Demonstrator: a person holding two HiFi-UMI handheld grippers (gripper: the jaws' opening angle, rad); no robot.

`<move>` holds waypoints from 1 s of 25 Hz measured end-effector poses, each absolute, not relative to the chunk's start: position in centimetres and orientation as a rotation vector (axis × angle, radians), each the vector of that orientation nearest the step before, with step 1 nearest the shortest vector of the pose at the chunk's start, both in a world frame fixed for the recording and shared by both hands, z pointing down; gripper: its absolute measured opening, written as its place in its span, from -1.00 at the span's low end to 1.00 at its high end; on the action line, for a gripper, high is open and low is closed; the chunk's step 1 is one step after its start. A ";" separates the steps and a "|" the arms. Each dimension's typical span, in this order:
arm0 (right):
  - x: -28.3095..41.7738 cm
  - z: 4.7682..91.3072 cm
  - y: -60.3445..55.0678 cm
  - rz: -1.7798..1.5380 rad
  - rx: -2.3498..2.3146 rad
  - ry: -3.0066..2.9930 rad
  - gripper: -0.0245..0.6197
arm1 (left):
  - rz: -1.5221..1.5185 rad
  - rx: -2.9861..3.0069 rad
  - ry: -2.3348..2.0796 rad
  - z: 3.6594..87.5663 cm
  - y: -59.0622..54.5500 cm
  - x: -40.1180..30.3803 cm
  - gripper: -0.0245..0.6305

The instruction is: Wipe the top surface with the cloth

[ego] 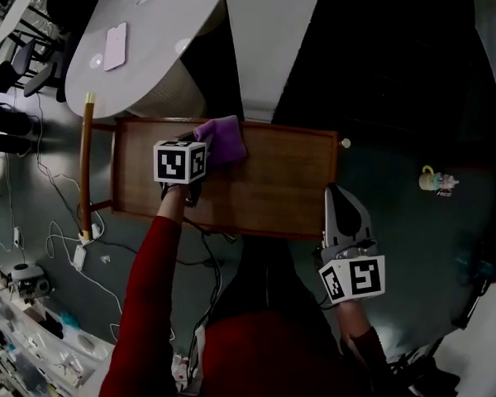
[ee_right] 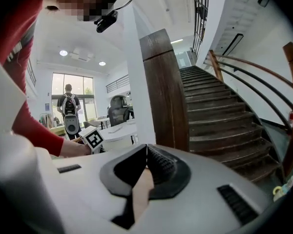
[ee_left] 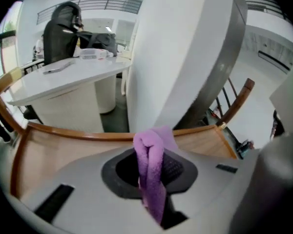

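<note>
Left hand-held gripper (ee_left: 151, 156) pinches the cloth (ee_left: 154, 179) between its jaws on the tabletop (ego: 273, 184).

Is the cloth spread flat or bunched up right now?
Bunched. The purple cloth is a folded wad pinched between the left gripper's jaws, lumped near the wooden top's far edge.

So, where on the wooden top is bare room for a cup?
The wooden top is bare across its right half, between the purple cloth and the right tongs on the right rim. Crowded only at the far edge, where the left tongs hold the cloth.
</note>
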State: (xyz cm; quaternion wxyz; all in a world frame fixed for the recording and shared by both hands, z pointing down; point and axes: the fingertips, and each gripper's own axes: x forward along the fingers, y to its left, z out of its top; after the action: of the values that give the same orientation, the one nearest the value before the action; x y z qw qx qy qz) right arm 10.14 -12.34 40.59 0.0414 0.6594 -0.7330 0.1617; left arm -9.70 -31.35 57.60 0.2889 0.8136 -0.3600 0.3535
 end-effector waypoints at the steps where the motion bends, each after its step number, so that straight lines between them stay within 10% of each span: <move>1: 9.6 40.7 -12.8 0.496 1.992 -2.261 -0.89 | 0.947 2.152 -1.020 57.6 -32.1 -12.0 -0.73; 13: 4.5 42.1 -16.3 0.528 1.781 -2.369 -0.89 | 1.021 1.917 -1.629 55.0 -38.0 -31.9 -0.73; 25: 5.1 41.3 -15.9 0.507 1.850 -2.340 -0.89 | 0.914 1.950 -1.813 50.2 -36.3 -30.7 -0.73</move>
State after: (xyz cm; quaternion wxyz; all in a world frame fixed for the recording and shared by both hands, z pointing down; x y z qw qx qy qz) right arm 5.07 -15.88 41.30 0.0580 0.6104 -0.7721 0.1672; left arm -30.70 -36.31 50.19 0.1626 0.6835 -0.6353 0.3205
